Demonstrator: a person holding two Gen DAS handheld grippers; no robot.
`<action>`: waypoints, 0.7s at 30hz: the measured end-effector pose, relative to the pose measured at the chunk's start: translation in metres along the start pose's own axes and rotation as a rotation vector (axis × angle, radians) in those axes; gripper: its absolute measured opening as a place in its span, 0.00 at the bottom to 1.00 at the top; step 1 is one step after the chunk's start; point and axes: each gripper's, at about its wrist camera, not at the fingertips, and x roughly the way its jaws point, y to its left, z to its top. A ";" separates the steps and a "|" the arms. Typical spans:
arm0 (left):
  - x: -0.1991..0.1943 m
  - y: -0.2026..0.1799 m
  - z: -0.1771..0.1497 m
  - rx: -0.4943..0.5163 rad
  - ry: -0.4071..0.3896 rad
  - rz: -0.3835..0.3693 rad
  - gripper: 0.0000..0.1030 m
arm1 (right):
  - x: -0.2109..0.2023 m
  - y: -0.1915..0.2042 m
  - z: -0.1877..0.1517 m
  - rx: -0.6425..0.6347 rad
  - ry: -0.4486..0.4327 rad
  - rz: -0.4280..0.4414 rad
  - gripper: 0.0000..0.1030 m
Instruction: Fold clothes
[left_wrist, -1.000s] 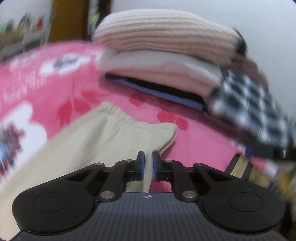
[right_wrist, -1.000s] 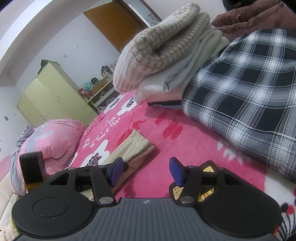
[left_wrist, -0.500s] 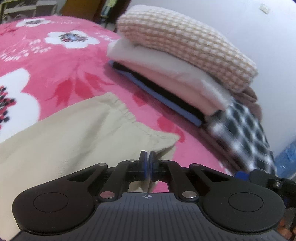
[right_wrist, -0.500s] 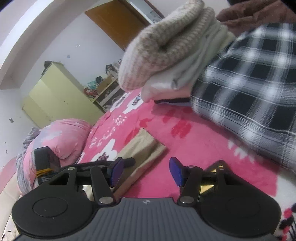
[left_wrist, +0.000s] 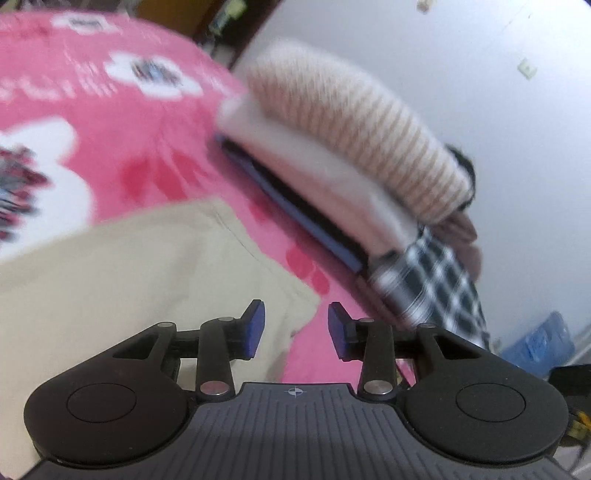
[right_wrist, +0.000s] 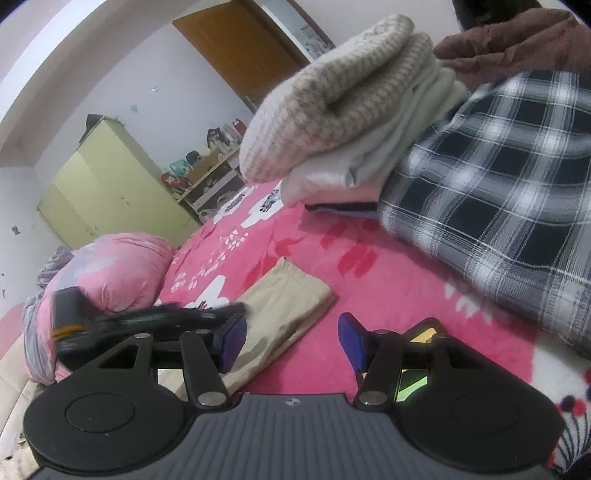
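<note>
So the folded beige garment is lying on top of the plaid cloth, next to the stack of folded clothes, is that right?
Not quite. The folded beige garment lies on the pink floral bedspread, not on the plaid cloth, which sits apart from it. The right wrist view shows pink bedspread between the two. The rest holds: it is next to the stack of folded clothes.

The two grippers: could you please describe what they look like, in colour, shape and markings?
The left gripper and right gripper look alike: a ribbed dark grey body with a small crosshair mark, two round black discs at the sides, black linkage arms with silver pivot pins, and blue pads on the fingertips. Yellow shows behind the right gripper's linkage. No sleeves or hands are visible.
</note>
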 end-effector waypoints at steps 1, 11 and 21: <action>-0.019 0.000 -0.002 -0.004 -0.025 0.015 0.36 | 0.002 0.002 0.001 -0.006 0.003 0.003 0.57; -0.195 0.020 -0.088 -0.083 -0.160 0.512 0.36 | 0.115 0.070 -0.003 -0.233 0.256 0.088 0.29; -0.293 0.051 -0.178 -0.160 -0.343 0.689 0.36 | 0.125 0.066 0.006 -0.309 0.226 -0.157 0.06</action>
